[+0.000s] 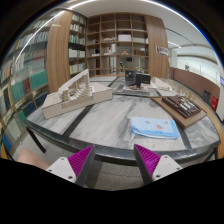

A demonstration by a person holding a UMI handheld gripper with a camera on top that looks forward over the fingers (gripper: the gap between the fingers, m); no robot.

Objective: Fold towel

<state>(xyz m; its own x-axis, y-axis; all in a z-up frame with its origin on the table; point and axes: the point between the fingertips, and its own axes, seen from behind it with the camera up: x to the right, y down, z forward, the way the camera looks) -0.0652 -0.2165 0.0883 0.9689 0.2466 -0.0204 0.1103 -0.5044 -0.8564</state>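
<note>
One towel (155, 127), pale blue with a faint print, lying flat on the grey marbled counter (100, 122), ahead of the gripper (113, 160) and a little to its right, well short of the wooden tray (181, 104) beyond. Looks already doubled over once, though hard to tell for sure. Gripper hanging back over the near edge of the counter, both pink pads (80, 158) wide apart, nothing between them, nothing touched. Probably light and limp, likely to sag and drag rather than lift as a sheet, so best pinched at a corner or along the near hem, where a single layer or a thin stack fits between the pads. Smooth stone underneath, so some sliding to be expected when the cloth is pulled across. Farther off, a long pale model or box (78, 97) to the left, and tall bookshelves (118, 40) at the back of the room
</note>
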